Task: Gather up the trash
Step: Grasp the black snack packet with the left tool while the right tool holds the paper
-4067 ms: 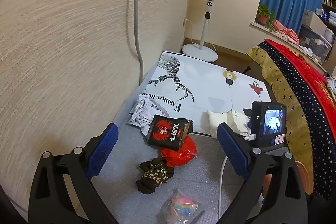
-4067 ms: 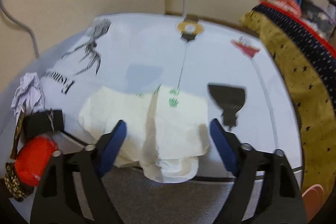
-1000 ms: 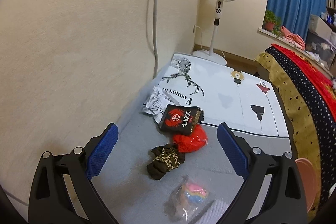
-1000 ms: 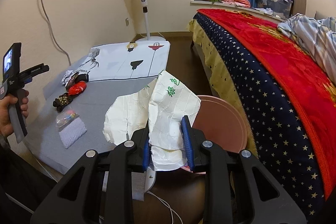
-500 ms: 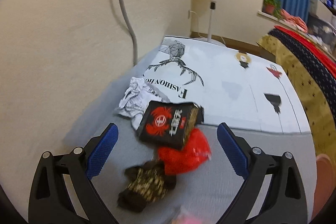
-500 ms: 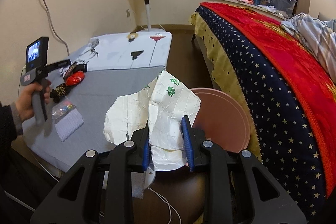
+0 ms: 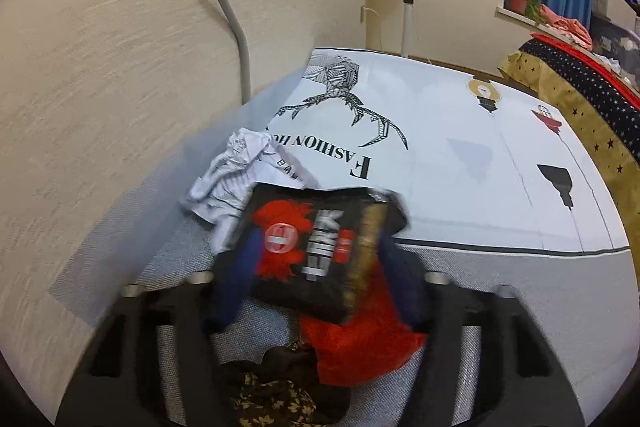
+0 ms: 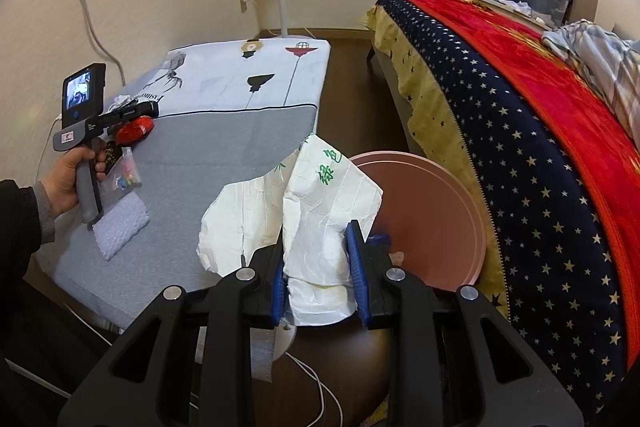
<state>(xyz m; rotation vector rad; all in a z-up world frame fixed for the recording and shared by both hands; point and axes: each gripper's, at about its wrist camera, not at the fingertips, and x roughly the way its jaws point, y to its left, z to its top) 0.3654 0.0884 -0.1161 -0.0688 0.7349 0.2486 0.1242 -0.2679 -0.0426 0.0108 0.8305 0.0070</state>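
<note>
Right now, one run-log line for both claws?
left claw: closing around black snack packet, grip unclear | right claw: shut on white wrapper, over pink basin | phase: collecting trash

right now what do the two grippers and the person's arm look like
Both are black plastic frames with triangular cut-outs, silver bolts and blue pads. On the right gripper the pads are bright blue strips; the left gripper looks blurred in its own view. From the right view, the left one has a grey pistol handle, a white sticker, a small lit screen and a white cable. The sleeve is dark over a grey cuff.
</note>
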